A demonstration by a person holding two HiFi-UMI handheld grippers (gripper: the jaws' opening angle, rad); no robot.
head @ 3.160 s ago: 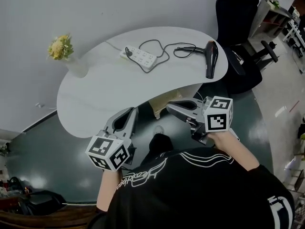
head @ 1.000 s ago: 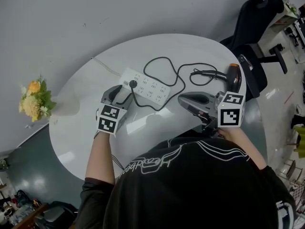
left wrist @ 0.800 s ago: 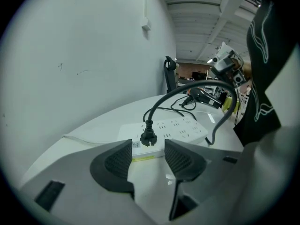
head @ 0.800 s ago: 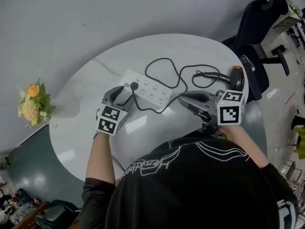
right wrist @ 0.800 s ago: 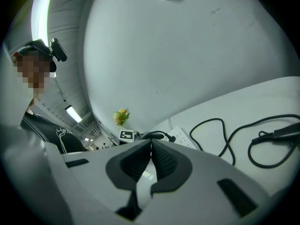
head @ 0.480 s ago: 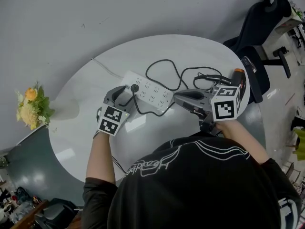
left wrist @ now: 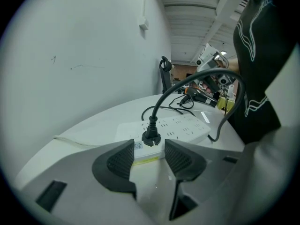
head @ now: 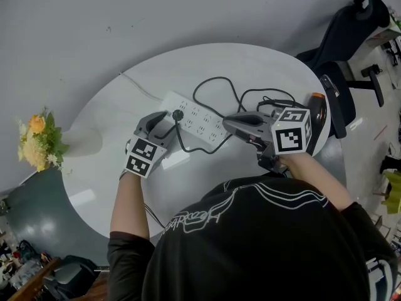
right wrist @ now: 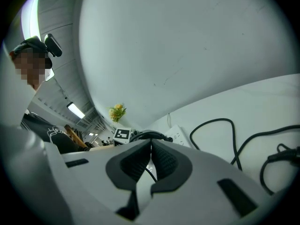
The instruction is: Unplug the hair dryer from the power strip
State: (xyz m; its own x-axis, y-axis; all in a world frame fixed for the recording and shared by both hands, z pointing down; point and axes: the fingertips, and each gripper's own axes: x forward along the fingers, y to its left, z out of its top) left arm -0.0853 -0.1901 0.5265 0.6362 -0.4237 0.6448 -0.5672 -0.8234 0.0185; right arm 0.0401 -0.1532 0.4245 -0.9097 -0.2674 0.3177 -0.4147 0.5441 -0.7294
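Hair dryer cord [left wrist: 153, 111] across white table [head: 106, 180]

The white power strip [head: 199, 121] lies flat and slantwise on the table [head: 100, 187], its rows of sockets facing up and its own white lead running off its left end. A black plug [head: 177, 114] stands seated in the socket at that left end. Its black cord [head: 215, 78] rises, dips past the strip's near edge, then loops beyond it toward the hair dryer [head: 319, 108], black with an orange end, lying partly hidden at the table's right edge
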